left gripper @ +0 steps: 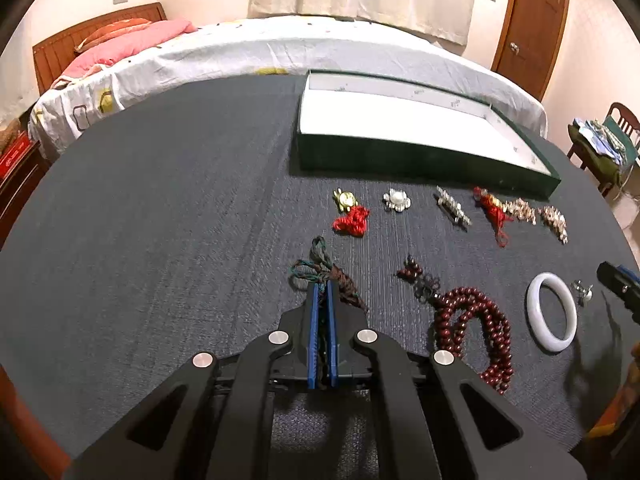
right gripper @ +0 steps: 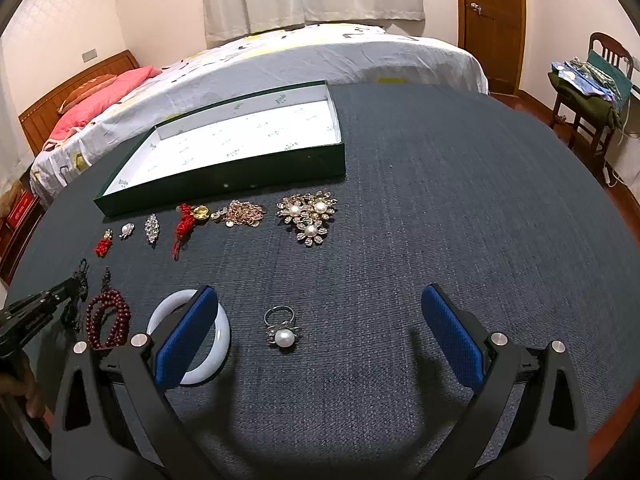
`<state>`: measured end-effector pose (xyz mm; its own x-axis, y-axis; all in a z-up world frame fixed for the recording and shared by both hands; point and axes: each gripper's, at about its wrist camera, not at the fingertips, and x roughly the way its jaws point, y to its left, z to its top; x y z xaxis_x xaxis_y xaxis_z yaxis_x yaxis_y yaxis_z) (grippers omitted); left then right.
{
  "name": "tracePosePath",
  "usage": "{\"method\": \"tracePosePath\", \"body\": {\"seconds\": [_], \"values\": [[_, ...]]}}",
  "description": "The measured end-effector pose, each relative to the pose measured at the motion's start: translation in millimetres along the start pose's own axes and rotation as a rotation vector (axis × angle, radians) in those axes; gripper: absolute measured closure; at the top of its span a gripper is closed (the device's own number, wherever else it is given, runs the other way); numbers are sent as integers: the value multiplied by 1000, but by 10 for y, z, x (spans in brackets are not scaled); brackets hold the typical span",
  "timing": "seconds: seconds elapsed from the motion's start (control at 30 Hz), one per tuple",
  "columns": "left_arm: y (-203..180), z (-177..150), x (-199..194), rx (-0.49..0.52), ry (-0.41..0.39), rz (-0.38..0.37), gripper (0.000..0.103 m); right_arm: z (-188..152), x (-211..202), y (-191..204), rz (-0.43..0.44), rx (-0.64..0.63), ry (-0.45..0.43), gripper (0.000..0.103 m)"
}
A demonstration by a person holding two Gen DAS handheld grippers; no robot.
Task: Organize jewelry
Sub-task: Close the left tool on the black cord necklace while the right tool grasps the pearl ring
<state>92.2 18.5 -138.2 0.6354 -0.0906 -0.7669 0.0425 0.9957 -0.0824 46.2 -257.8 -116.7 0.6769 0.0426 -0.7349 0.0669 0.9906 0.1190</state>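
Green box (left gripper: 420, 160) empty at bench (left gripper: 160, 220) rear. Left tongs (left gripper: 322, 286) clamped on dark cord (left gripper: 320, 268) near bench front: pickup step. Next: lift, carry to box. Right tongs (right gripper: 320, 320) apart, straddling pearl ring (right gripper: 282, 330).

Lighting: I note warm, even indoor light from overhead. Shadows: soft, cast toward me beneath the right gripper (right gripper: 320, 336) onto the dark grey woven tabletop (right gripper: 440, 200). Glare: the green box's white lining (right gripper: 240, 136) blows out. Distortion: strong fisheye bending, black vignette corners. Focus: slightly soft overall.
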Motion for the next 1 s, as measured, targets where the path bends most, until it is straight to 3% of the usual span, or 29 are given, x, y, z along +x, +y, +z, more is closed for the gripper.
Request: {"method": "tracePosePath", "body": {"seconds": [0.27, 0.33, 0.4, 0.6, 0.73, 0.83, 0.93, 1.0], "values": [[11, 49, -137, -2, -60, 0, 98, -19, 59, 43, 11, -23, 19, 5], [17, 37, -123, -3, -55, 2, 98, -30, 73, 64, 14, -32, 22, 14], [24, 24, -105, -7, -48, 1, 98, -43, 112, 66, 29, -32, 43, 31], [10, 7, -91, -6, -40, 1, 98, -96, 174, 99, 41, -49, 81, 47], [10, 6, -83, -8, -35, 0, 98, -117, 158, 122, 36, -70, 80, 51], [19, -3, -82, -13, -33, -3, 98, -149, 126, 151, 39, -94, 79, 62], [32, -5, -94, -24, -38, -20, 98, -167, 118, 165, 43, -112, 76, 80], [30, -6, -104, -25, -41, -21, 98, -173, 114, 157, 54, -109, 77, 82]]}}
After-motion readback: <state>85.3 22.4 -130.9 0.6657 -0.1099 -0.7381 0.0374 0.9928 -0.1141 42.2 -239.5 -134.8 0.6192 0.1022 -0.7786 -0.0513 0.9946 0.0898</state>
